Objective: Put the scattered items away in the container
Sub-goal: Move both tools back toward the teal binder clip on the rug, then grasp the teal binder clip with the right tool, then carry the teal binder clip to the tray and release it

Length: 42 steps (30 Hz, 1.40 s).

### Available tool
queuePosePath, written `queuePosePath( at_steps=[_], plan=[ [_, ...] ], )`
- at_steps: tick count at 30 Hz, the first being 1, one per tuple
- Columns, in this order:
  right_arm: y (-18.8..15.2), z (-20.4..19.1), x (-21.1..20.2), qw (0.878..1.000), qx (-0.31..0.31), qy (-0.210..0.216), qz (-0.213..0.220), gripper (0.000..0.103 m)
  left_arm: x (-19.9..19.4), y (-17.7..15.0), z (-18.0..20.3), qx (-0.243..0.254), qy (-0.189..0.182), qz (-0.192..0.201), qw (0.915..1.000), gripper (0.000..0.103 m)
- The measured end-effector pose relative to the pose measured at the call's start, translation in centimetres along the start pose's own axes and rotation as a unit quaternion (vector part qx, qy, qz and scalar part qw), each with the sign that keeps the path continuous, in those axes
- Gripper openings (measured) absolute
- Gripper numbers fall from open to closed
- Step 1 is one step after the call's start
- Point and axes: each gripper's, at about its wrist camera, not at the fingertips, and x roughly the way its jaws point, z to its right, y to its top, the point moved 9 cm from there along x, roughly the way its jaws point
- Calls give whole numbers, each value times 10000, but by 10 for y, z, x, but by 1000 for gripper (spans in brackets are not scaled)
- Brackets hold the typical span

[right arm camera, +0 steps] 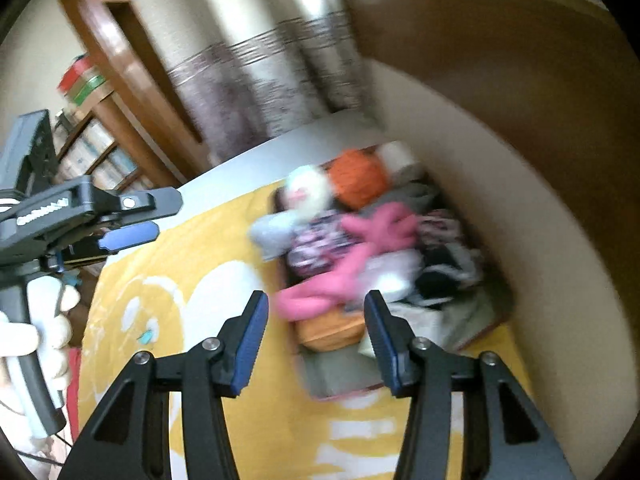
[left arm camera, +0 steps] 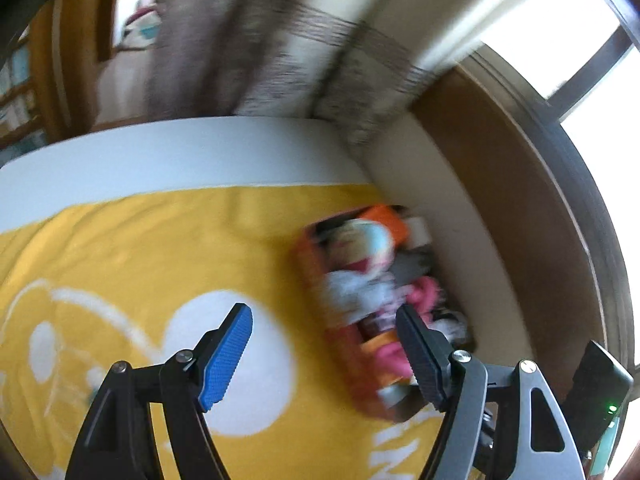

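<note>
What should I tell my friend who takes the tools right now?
Left tool: open, nothing in it, over the blanket.
Right tool: open, nothing in it, near the box.
The box sits on the blanket by the wall, piled with clothes and toys; a pink piece hangs over its edge.
Done: the blanket in view has no loose things.
Left: maybe tuck the pink piece in. The pictures are blurry, so check.

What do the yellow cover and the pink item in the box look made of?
The yellow cover looks like soft woven or fleece cloth, matte, with a white printed figure; it lies flat with slight waves. The pink item in the box looks like plush or knit fabric, limp and matte, draped over the rim. Motion blur leaves both uncertain.
</note>
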Motion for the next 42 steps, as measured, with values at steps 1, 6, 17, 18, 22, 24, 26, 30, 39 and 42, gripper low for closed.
queuePosePath(
  at_steps=[1,6,17,18,22,24,26,30,39,42],
  plan=[
    [-3,-13,3,9999,-109,83,-24,54,-4,-3,-14,-80,94,10,9999,76],
    [-33,-92,28,9945,-747,618,-386,54,-42,-22,-102,-659,575,82,9961,76],
    [-108,-231,111,9621,-2105,1101,-1335,52,-118,-68,-224,-1303,1029,280,9857,76],
    [-111,-238,119,9603,-2159,1077,-1404,50,-120,-72,-229,-1338,1029,262,9853,76],
    [-114,-258,149,9549,-2349,963,-1539,49,-124,-89,-249,-1496,992,162,9836,76],
    [-117,-262,159,9525,-2422,920,-1602,49,-125,-94,-257,-1543,980,131,9831,76],
    [-119,-267,172,9505,-2521,772,-1644,47,-127,-99,-261,-1571,960,91,9829,76],
    [-118,-268,185,9501,-2633,546,-1579,31,-127,-106,-265,-1579,931,33,9830,76],
    [-107,-252,156,9619,-2247,634,-1424,28,-119,-102,-241,-1366,828,-11,9872,76],
    [-88,-231,126,9708,-2005,641,-1152,28,-111,-95,-215,-1198,702,-19,9903,76]
  ],
)
